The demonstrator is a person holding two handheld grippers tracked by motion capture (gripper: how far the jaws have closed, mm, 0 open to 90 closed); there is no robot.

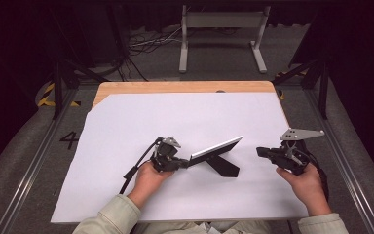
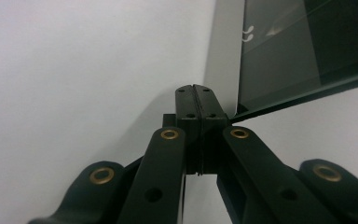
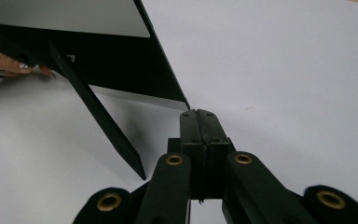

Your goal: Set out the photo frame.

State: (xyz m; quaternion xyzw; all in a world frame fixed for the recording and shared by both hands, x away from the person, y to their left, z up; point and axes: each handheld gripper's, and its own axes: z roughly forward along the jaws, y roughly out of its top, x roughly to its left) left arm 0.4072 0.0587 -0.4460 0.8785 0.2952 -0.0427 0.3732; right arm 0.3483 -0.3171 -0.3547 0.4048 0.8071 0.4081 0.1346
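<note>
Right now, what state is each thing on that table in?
Picture frame: tilted, propped on its back leg, one corner at the left gripper's tip.
Left gripper: jaws shut, nothing seen between them.
Right gripper: jaws shut, empty, apart from the frame.
White sheet: lying flat over the wooden table.

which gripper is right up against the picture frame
The left gripper: its shut jaws meet the lower corner of the tilted picture frame. The right gripper, also shut, sits apart from it over the white sheet.
</note>
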